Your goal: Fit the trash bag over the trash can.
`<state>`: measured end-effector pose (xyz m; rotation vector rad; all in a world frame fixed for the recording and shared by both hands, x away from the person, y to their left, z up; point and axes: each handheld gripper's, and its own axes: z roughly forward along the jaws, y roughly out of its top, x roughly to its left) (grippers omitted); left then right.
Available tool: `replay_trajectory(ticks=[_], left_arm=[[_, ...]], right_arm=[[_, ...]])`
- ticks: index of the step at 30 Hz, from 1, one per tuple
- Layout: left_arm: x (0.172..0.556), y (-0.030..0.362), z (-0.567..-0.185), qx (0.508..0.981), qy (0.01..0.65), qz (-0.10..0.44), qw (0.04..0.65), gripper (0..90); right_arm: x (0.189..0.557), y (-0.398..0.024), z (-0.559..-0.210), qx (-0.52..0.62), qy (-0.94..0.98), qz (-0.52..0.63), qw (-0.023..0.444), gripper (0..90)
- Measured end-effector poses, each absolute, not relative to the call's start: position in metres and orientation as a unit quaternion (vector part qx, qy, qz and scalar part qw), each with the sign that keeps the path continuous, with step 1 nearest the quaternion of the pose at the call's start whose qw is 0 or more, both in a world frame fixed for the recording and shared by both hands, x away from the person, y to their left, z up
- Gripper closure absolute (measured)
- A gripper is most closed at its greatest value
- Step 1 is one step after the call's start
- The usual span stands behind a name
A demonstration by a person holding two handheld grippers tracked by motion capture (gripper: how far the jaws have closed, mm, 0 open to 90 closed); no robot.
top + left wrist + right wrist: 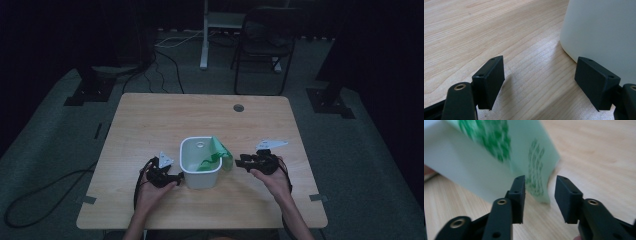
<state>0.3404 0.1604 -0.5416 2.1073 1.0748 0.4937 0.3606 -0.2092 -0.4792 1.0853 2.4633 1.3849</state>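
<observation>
Two grippers flank the white bin (200,169): left gripper (540,80) wide open beside its wall, probably steadying; right gripper (540,195) part-open, green bag (534,170) edge loose between jaws, likely for lining it.

Light wooden table (150,125), white bin (201,170) standing on it

green print on the bag (534,175), blurred, nothing legible

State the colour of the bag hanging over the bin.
Light green bag with darker green print; right gripper view.
</observation>
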Motion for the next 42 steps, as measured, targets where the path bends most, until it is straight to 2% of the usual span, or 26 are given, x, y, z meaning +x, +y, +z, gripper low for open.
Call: replay_trajectory(ticks=[3,9,11,13,15,17,29,36,42], left_arm=[[0.340,0.160,-0.542,0.816,0.415,0.191,0.355,24.7],[0.341,0.159,-0.542,0.816,0.415,0.191,0.355,24.7],[0.341,0.158,-0.542,0.816,0.415,0.191,0.355,24.7],[0.341,0.157,-0.542,0.816,0.415,0.191,0.354,24.7],[0.342,0.155,-0.543,0.818,0.415,0.191,0.351,24.7],[0.343,0.151,-0.544,0.818,0.416,0.192,0.349,24.7],[0.334,0.143,-0.541,0.823,0.408,0.183,0.351,24.7],[0.310,0.149,-0.538,0.834,0.385,0.164,0.359,24.7],[0.296,0.140,-0.533,0.841,0.350,0.142,0.388,24.7]], right_arm=[[0.363,-0.198,-0.495,0.345,0.831,0.434,0.045,54.3],[0.372,-0.175,-0.517,0.336,0.851,0.401,0.045,52.1],[0.376,-0.171,-0.521,0.339,0.850,0.400,0.049,58.6],[0.379,-0.172,-0.522,0.344,0.844,0.410,0.039,74.0],[0.379,-0.177,-0.519,0.356,0.834,0.420,0.037,84.6],[0.379,-0.186,-0.513,0.371,0.819,0.434,0.046,89.9],[0.377,-0.228,-0.469,0.406,0.767,0.491,0.075,90.0],[0.371,-0.228,-0.466,0.399,0.773,0.486,0.082,90.0],[0.371,-0.230,-0.465,0.403,0.771,0.486,0.083,90.0]])
